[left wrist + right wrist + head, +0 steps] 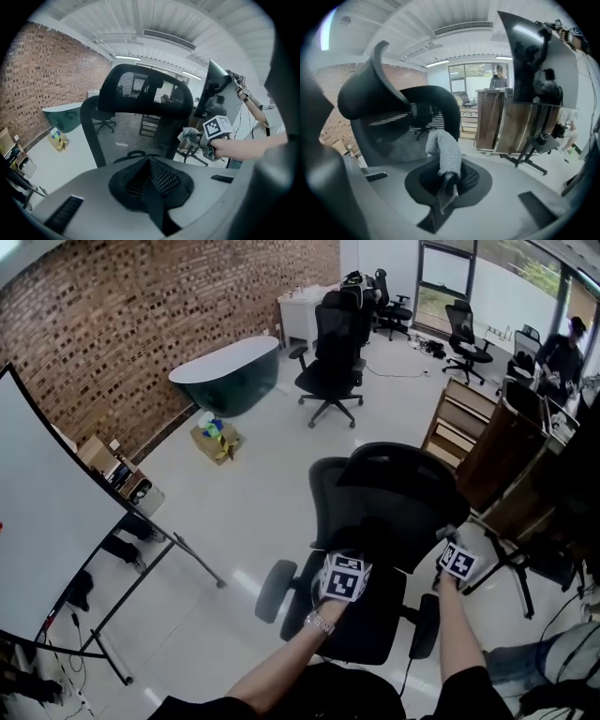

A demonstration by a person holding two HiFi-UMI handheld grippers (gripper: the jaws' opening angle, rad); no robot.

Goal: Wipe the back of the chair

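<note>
A black mesh office chair (394,495) stands just in front of me, its back turned away. My left gripper (343,570) hovers over the seat, facing the mesh back (124,133) and headrest (145,91); its jaws (149,163) are shut with nothing between them. My right gripper (452,549) is at the right edge of the chair back, shut on a grey knitted cloth (444,151). The cloth sticks up out of the jaws (447,177), close to the back's edge (436,112). In the left gripper view the right gripper (201,138) and the cloth (188,136) show beside the back.
More office chairs (330,352) and a teal bathtub (230,376) stand further back. A whiteboard on a stand (47,521) is at the left, and wooden cabinets (487,456) with a tripod leg (511,568) are close on the right. A person (562,348) is far right.
</note>
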